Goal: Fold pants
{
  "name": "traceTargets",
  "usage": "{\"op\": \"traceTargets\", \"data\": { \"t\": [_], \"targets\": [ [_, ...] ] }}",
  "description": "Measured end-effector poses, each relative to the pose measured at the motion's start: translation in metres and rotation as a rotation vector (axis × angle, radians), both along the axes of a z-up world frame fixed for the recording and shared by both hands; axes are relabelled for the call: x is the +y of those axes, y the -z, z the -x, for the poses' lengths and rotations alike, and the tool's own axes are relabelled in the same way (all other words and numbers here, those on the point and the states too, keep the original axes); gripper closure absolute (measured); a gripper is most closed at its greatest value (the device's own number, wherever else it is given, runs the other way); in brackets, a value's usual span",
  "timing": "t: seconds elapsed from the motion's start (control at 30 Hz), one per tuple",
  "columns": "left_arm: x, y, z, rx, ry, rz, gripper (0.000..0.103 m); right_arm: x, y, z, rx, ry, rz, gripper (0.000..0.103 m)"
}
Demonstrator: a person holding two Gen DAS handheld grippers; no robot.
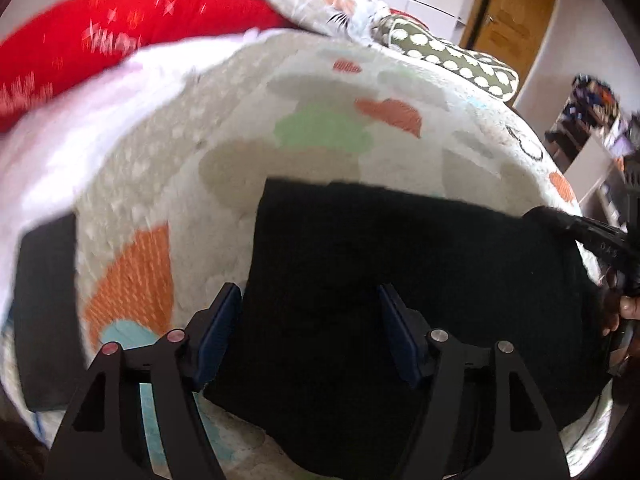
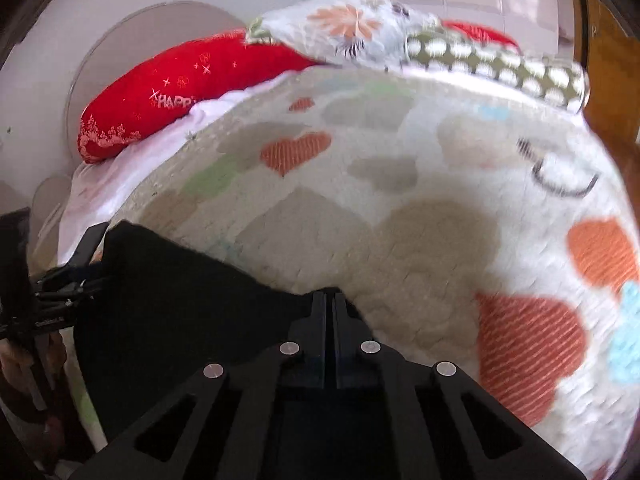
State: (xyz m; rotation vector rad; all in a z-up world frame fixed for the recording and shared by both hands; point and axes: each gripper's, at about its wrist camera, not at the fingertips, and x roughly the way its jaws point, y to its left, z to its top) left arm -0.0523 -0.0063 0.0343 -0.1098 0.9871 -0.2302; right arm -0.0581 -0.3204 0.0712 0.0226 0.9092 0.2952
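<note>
The black pants (image 1: 400,280) lie folded into a flat block on the heart-patterned blanket (image 1: 320,92) of a bed. My left gripper (image 1: 310,312) is open over the block's near left part, and its blue pads (image 1: 224,320) straddle the cloth without pressing on it. My right gripper (image 2: 330,300) is shut, with its tips at the far right edge of the pants (image 2: 180,320). I cannot tell whether any cloth is pinched between them. In the left wrist view the right gripper (image 1: 544,216) reaches in at the pants' far right corner, with a hand (image 1: 624,308) behind it.
A separate black strip of cloth (image 1: 44,312) lies at the blanket's left edge. A red pillow (image 2: 180,92), a floral pillow (image 2: 344,28) and a green dotted pillow (image 2: 500,64) line the head of the bed. A wooden door (image 1: 516,12) and cluttered shelves (image 1: 592,120) stand to the right.
</note>
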Motion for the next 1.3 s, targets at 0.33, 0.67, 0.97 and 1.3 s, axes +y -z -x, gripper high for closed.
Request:
{"op": "traceTargets", "data": {
  "t": [0.33, 0.67, 0.97, 1.3],
  "targets": [
    [0.006, -0.013, 0.012, -0.023, -0.021, 0.002, 0.027, -0.017, -0.002, 0.007, -0.029, 0.127, -0.005, 0.093],
    [0.002, -0.019, 0.025, -0.057, -0.015, 0.000, 0.027, 0.013, 0.010, 0.036, 0.009, 0.019, 0.015, 0.080],
    [-0.001, -0.011, 0.029, -0.031, -0.020, -0.027, 0.024, -0.022, 0.011, 0.036, 0.007, 0.192, 0.031, 0.081],
    [-0.033, -0.047, 0.047, -0.146, 0.029, -0.042, 0.024, -0.005, 0.007, 0.097, -0.001, 0.096, -0.014, 0.067]
  ]
}}
